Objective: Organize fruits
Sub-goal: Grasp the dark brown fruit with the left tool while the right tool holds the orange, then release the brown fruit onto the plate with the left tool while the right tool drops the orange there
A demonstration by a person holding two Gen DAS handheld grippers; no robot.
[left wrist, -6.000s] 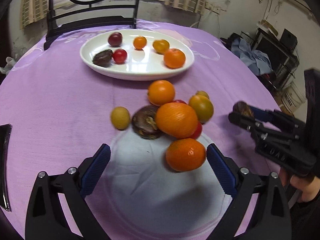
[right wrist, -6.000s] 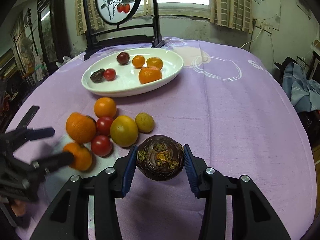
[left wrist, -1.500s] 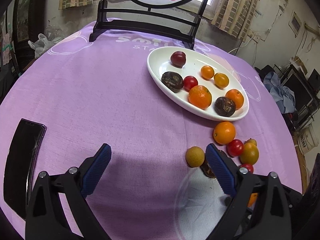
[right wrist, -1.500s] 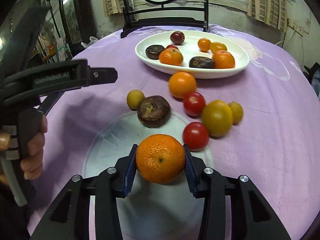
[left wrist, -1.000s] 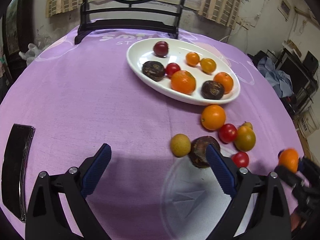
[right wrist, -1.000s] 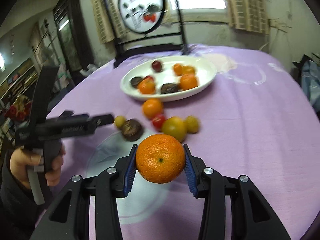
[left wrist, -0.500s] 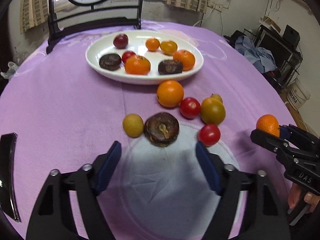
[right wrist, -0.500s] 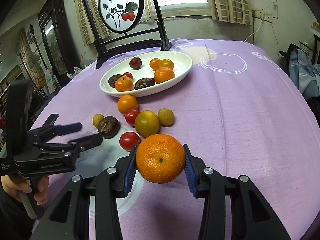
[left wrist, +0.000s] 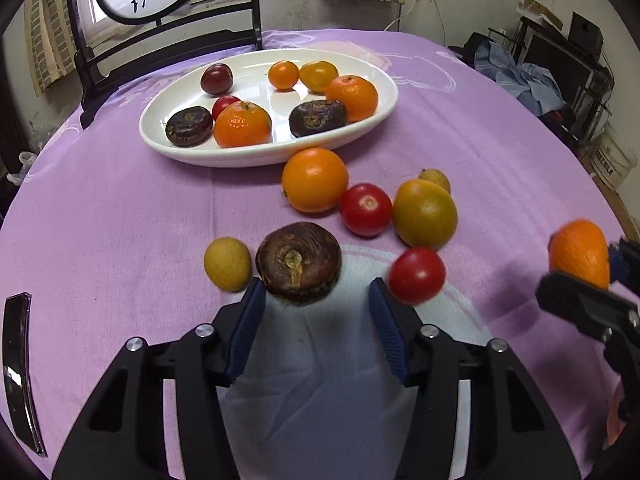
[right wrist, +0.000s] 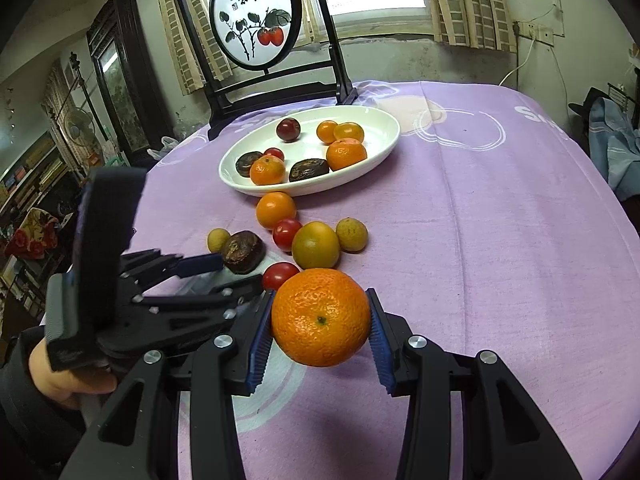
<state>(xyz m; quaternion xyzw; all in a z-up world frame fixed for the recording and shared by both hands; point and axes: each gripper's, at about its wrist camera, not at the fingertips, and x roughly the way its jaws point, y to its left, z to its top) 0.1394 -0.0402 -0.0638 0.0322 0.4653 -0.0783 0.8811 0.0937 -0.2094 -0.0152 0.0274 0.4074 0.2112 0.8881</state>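
Observation:
A white oval plate [left wrist: 362, 128] [right wrist: 380, 160] at the back holds several fruits: oranges, dark passion fruits, small tomatoes. Loose fruit lies in front of it on the purple cloth. My left gripper [left wrist: 316, 292] [right wrist: 236, 274] is open, its jaws just short of a dark brown passion fruit [left wrist: 298, 266] [right wrist: 243, 256], apart from it. A small yellow fruit [left wrist: 227, 264] lies to the left, a red tomato [left wrist: 417, 275] to the right. My right gripper [right wrist: 320, 320] is shut on an orange mandarin [right wrist: 320, 316] [left wrist: 580, 258], held above the cloth.
Other loose fruit: an orange [left wrist: 315, 180], a second red tomato [left wrist: 366, 209], a greenish-orange citrus [left wrist: 425, 214], a small yellow fruit [right wrist: 351, 234]. A dark phone [left wrist: 18, 376] lies at the left edge. A dark chair with a round painted panel [right wrist: 256, 28] stands behind the table.
My left gripper has moved forward to the dark passion fruit and its jaws have narrowed. My right gripper, still holding the mandarin, has shifted slightly; the plate looks nearer.

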